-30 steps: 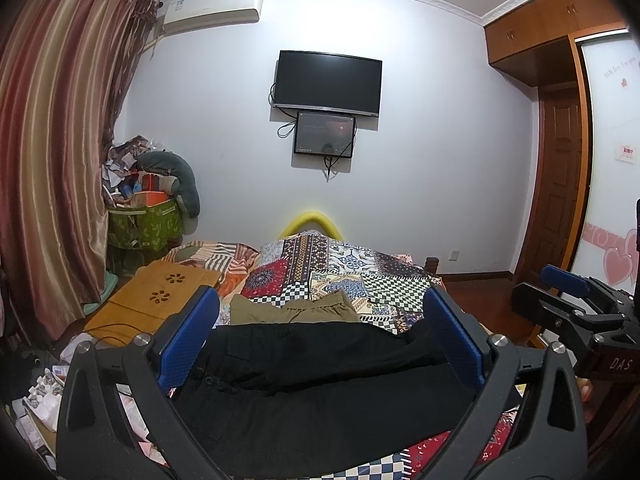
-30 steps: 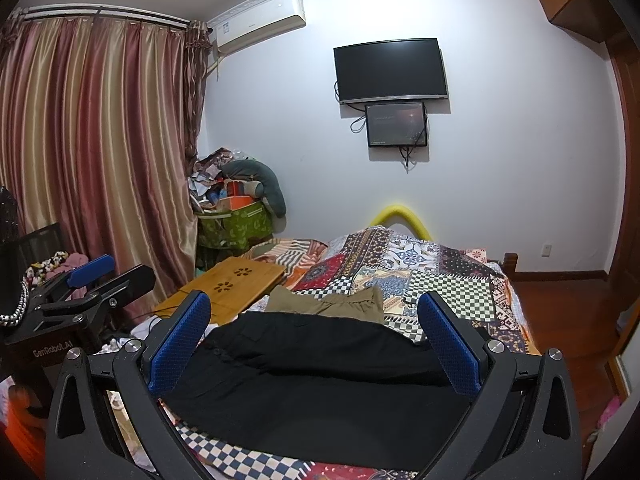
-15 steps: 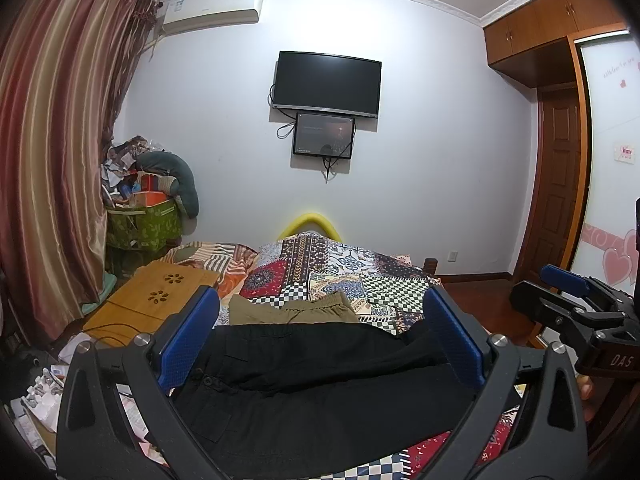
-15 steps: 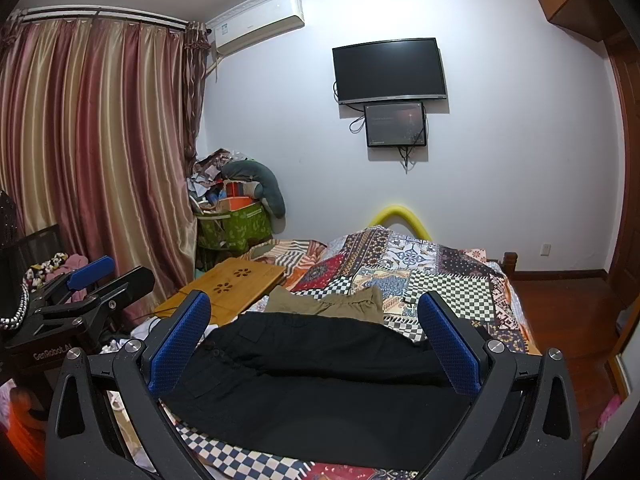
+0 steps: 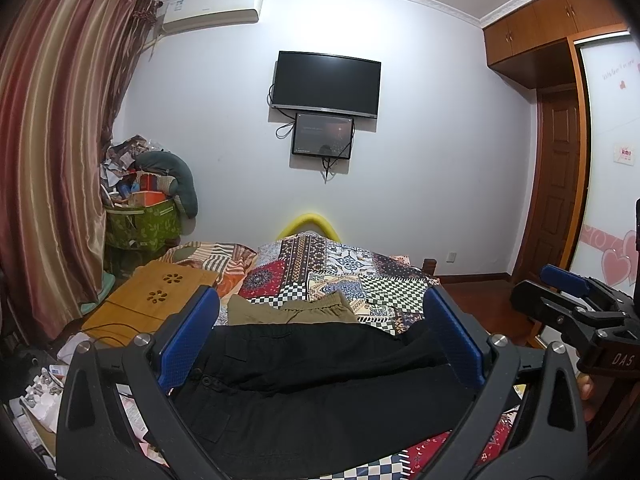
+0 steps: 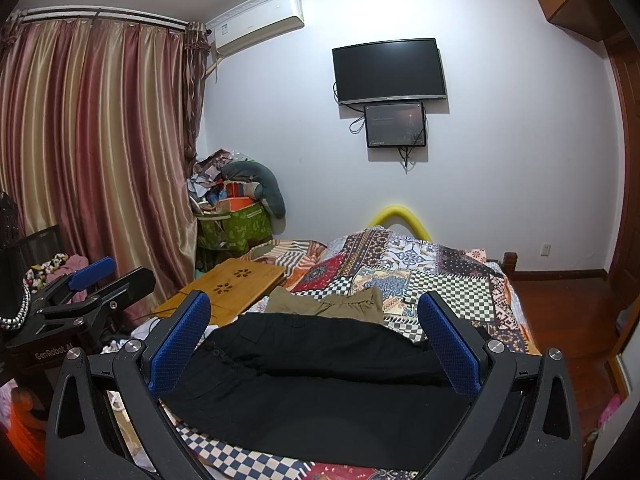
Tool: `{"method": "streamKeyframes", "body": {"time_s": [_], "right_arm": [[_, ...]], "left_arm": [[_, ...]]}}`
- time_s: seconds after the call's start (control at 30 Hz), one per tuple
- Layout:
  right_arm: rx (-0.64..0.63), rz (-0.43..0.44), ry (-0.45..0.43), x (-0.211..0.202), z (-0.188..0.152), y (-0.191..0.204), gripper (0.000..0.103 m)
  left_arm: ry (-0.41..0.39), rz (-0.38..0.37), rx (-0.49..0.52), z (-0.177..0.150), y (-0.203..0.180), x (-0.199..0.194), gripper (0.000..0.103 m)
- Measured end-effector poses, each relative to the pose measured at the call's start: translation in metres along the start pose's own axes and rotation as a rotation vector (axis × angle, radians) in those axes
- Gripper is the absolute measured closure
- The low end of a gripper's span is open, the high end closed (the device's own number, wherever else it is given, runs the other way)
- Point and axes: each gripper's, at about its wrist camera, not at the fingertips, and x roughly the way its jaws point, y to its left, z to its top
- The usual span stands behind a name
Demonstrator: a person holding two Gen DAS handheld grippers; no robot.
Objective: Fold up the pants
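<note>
Black pants (image 5: 320,376) lie spread across the near end of a bed, waist to the left, legs running right; they also show in the right wrist view (image 6: 320,376). My left gripper (image 5: 320,336) is open and empty, held above the pants. My right gripper (image 6: 316,338) is open and empty, also above them. In the left wrist view the right gripper (image 5: 576,304) shows at the right edge. In the right wrist view the left gripper (image 6: 84,292) shows at the left edge.
Olive-khaki pants (image 5: 292,310) lie just beyond the black pair on the patchwork quilt (image 5: 352,268). A wooden lap desk (image 5: 152,300) sits at the bed's left. Clutter and a green bin (image 5: 140,224) stand by the curtain. A wardrobe and door are on the right.
</note>
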Motion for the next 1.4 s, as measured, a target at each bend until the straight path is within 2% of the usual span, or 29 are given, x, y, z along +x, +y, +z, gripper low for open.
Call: {"method": "streamKeyframes", "body": {"time_s": [0.83,1.0,1.17,1.27,1.4], "right_arm": [[0.015,-0.02,0.024,0.008,-0.004,-0.005,0.0],[0.029,-0.086,0.053,0.021,-0.01,-0.026,0.0],[0.069,-0.167,0.094,0.036,-0.017,-0.062,0.0],[0.075,-0.228,0.127,0.042,-0.023,-0.085,0.0],[0.054,-0.351,0.194,0.051,-0.035,-0.123,0.0]], "left_arm": [[0.022,0.004,-0.015,0.001,0.011,0.017,0.0],[0.053,0.015,-0.019,0.001,0.023,0.044,0.0],[0.088,0.06,-0.004,-0.002,0.038,0.082,0.0],[0.11,0.091,0.004,-0.005,0.049,0.106,0.0],[0.138,0.134,0.008,-0.01,0.067,0.143,0.0]]}}
